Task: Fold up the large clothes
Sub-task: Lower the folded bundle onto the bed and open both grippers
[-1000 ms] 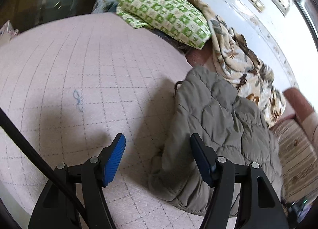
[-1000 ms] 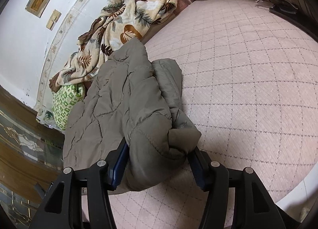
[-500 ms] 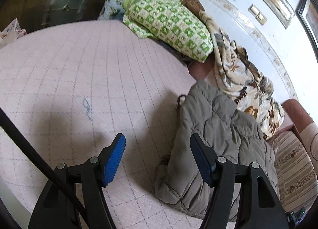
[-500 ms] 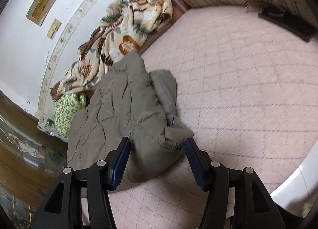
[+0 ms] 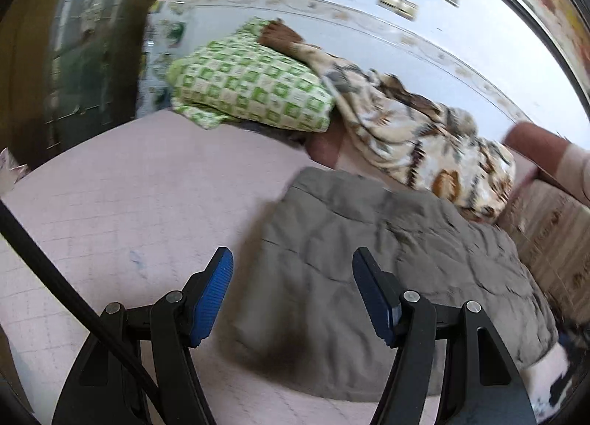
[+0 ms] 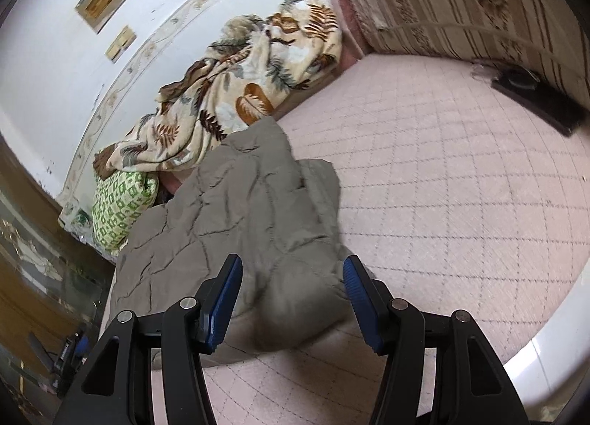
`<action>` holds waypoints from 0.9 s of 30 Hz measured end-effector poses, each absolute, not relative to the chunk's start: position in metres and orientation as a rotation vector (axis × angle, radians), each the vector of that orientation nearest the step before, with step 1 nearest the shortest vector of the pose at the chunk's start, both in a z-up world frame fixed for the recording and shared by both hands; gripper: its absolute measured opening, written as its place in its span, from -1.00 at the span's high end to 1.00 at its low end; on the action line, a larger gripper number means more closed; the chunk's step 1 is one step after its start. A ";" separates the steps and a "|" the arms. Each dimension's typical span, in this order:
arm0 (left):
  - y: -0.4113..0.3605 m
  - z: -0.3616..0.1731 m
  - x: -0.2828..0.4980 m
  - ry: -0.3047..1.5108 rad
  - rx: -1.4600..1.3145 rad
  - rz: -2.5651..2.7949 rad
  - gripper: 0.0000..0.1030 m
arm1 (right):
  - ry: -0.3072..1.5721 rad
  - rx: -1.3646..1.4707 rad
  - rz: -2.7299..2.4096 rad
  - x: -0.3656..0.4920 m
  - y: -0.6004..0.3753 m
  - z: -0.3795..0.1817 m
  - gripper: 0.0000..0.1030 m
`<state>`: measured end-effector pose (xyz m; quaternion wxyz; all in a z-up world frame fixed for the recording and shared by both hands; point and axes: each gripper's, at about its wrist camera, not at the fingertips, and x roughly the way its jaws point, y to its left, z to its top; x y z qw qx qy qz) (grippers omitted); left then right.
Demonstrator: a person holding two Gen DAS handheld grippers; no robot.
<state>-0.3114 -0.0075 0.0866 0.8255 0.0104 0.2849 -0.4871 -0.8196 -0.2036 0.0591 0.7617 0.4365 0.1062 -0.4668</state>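
A grey-olive quilted jacket (image 5: 387, 255) lies folded on the pink quilted bed cover (image 5: 129, 203). My left gripper (image 5: 293, 294) is open, held just above the jacket's near left edge, holding nothing. In the right wrist view the same jacket (image 6: 239, 211) lies with its puffy near end between the pads of my right gripper (image 6: 291, 299), which is open and not clamped on the cloth.
A green checked pillow (image 5: 250, 89) and a leaf-print blanket (image 5: 424, 137) lie by the wall behind the jacket. A striped cushion (image 6: 461, 0) and a dark flat object (image 6: 534, 96) are at the bed's far right. The white bed edge (image 6: 553, 344) is close on the right.
My right gripper has let go of the jacket's end and pulled back a little. My left gripper has swung right, so the jacket now lies between its open fingers.
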 end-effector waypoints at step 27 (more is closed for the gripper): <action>-0.124 0.067 -0.444 0.548 0.450 -1.193 -0.30 | 0.590 0.447 -0.891 -0.636 -0.196 0.077 -0.25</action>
